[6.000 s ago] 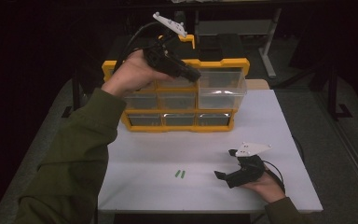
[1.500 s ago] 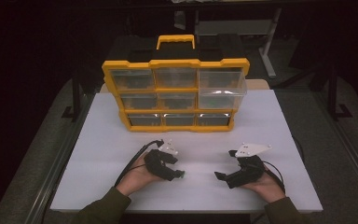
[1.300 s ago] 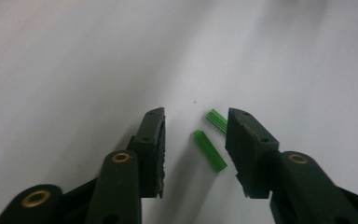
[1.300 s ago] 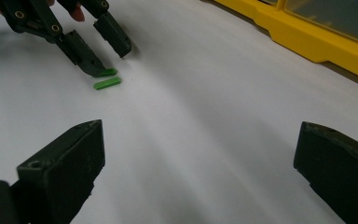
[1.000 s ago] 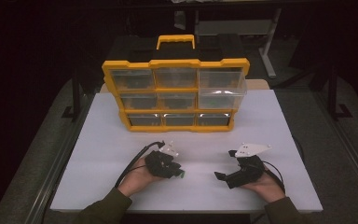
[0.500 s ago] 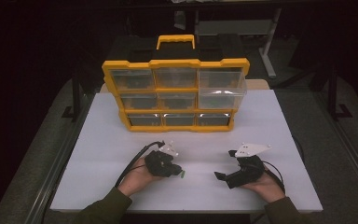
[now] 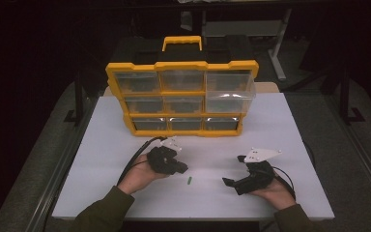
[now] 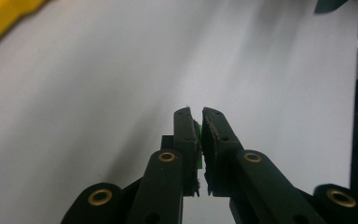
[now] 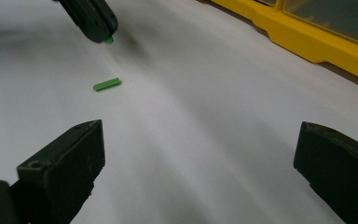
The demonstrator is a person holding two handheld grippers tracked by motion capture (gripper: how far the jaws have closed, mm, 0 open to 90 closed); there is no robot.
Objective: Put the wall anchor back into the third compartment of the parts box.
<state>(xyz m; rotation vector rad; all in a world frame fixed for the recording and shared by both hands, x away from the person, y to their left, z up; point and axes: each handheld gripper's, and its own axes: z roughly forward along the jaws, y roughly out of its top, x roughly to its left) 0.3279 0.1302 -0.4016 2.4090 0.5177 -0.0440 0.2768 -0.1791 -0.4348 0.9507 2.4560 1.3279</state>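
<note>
My left gripper (image 7: 181,169) hovers just above the white table (image 7: 270,130), shut on a small green bar (image 8: 197,134) that shows as a sliver between its black jaws. In the right gripper view the tip of the left gripper (image 9: 103,33) carries the held green bar (image 9: 108,40). A second green bar (image 7: 189,180) lies flat on the table just below and right of it, also visible as a green bar (image 9: 106,84). My right gripper (image 7: 228,181) rests low at the table's front right, and its jaws (image 9: 196,154) stand wide open with nothing between them.
A yellow drawer organizer (image 7: 181,96) with clear drawers and a handle stands at the back of the table; its upper right drawer is pulled out a little. Its yellow base (image 9: 303,44) lies ahead of the right gripper. Black cables trail from both grippers.
The left hand came down from the organizer to the two green bars. In the last half second it lifted slightly with one bar; the other stays on the table. The right hand kept still.
</note>
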